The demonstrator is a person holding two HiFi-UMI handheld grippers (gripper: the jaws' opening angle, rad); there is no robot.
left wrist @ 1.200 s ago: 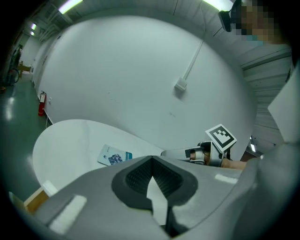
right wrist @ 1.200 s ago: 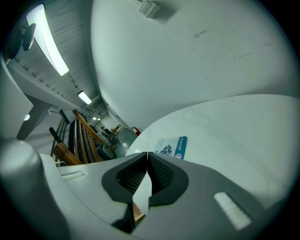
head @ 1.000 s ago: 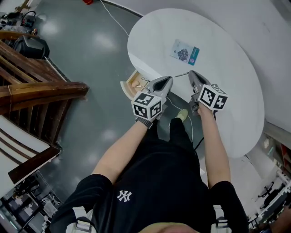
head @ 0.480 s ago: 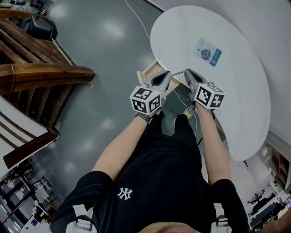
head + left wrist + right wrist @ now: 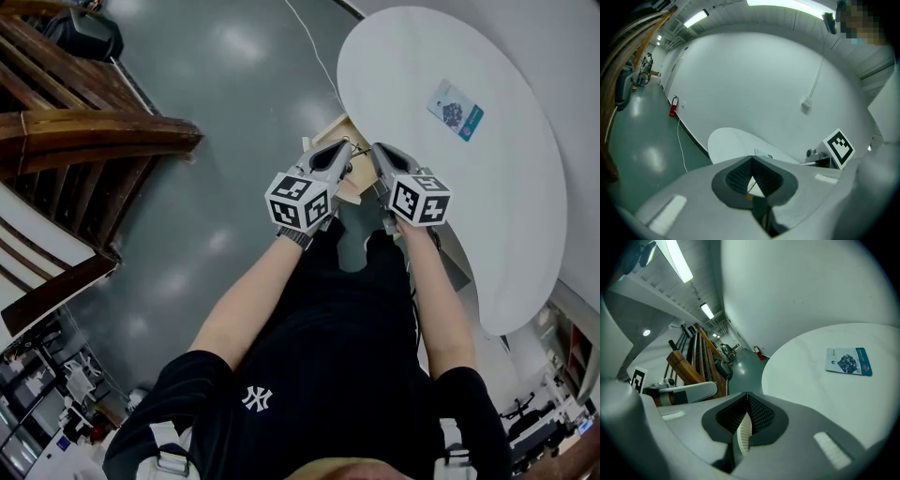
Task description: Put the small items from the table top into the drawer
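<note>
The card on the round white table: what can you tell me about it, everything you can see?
The card is a small, flat rectangle, maybe a thin packet. It is mostly pale, with a dark clustered picture near its middle and a teal-blue band along one short edge. Its print is too small to read. It lies flat on the white table, towards the far side and well in from the rim, at a slant to the camera on the head. Nothing is seen touching it except the table top, and nothing else lies near it.

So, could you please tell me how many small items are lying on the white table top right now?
1: a blue-edged packet lies flat on the white table, away from its rim. Part of the near rim is covered in the head view, so more may be hidden.
</note>
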